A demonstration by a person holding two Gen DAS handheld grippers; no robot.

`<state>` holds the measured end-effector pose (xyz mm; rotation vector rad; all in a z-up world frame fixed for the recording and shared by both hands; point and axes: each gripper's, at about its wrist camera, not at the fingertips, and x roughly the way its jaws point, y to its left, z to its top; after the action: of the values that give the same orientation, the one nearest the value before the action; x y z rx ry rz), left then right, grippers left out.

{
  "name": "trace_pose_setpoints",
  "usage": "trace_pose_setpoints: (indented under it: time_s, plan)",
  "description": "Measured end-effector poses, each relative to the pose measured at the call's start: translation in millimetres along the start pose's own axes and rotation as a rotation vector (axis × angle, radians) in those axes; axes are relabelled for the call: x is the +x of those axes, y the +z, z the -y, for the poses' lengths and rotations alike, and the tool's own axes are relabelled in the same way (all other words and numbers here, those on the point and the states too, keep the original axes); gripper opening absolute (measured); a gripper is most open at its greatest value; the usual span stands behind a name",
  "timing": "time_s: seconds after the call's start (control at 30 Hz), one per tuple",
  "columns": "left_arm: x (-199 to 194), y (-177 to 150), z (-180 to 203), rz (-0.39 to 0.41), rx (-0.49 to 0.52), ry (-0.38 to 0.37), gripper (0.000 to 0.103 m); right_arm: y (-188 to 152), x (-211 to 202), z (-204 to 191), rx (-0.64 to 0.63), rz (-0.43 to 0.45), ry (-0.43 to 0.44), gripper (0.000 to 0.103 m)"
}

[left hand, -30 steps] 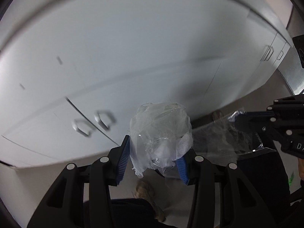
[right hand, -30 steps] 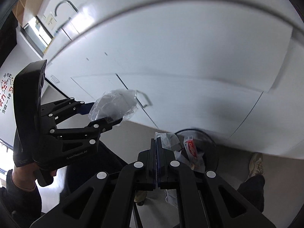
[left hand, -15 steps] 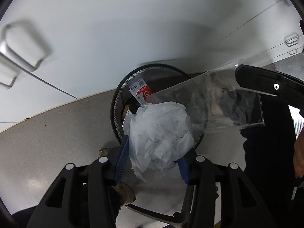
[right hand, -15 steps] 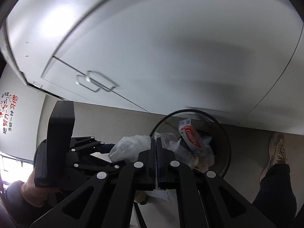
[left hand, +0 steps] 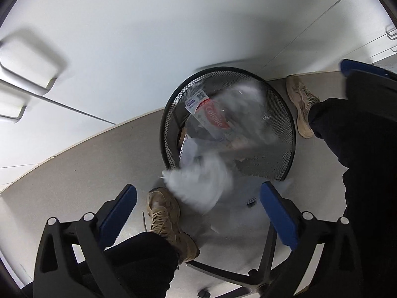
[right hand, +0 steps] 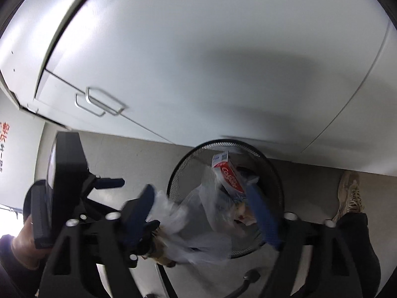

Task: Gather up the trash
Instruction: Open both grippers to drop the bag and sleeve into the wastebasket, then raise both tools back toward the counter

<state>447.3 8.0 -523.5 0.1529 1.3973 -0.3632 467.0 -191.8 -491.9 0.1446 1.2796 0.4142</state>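
Observation:
A black mesh trash bin (left hand: 289, 129) (right hand: 178, 171) stands on the floor against white cabinets, with a Colgate box (left hand: 211, 118) (right hand: 229, 175) and other waste inside. My left gripper (left hand: 198, 198) is open above the bin's near rim. A blurred crumpled white plastic wad (left hand: 201, 183) is loose in the air between its blue pads. My right gripper (right hand: 203, 213) is open too. A clear plastic bag (left hand: 250, 114) (right hand: 206, 223) is loose below it, blurred, over the bin's opening. The left gripper shows in the right wrist view (right hand: 104, 198).
White cabinet doors with handles (left hand: 27, 64) (right hand: 99, 104) rise behind the bin. My tan shoes (left hand: 168, 221) (left hand: 301, 106) (right hand: 351, 193) and dark trouser legs flank the bin. A chair base with a caster (left hand: 223, 277) (right hand: 250, 275) stands on the grey floor just before the bin.
Both grippers have opened. The white wad has left the left pads and the clear bag has left the right pads; both are dropping toward the bin. The views have tilted further down.

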Motion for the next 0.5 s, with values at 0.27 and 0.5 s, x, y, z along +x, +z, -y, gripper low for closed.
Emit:
trace_pose_setpoints:
  time_s: [0.27,0.5]
  plan:
    - [-12.9,-0.3,0.8,0.017,0.011,-0.031,0.099,-3.0,-15.5,-6.6,-0.01,0.007,-0.029,0.097]
    - [-26.0,-1.8,4.0,0.038,0.018,-0.038,0.099,-6.1,-27.7,-13.3,-0.012,0.03,-0.039,0.097]
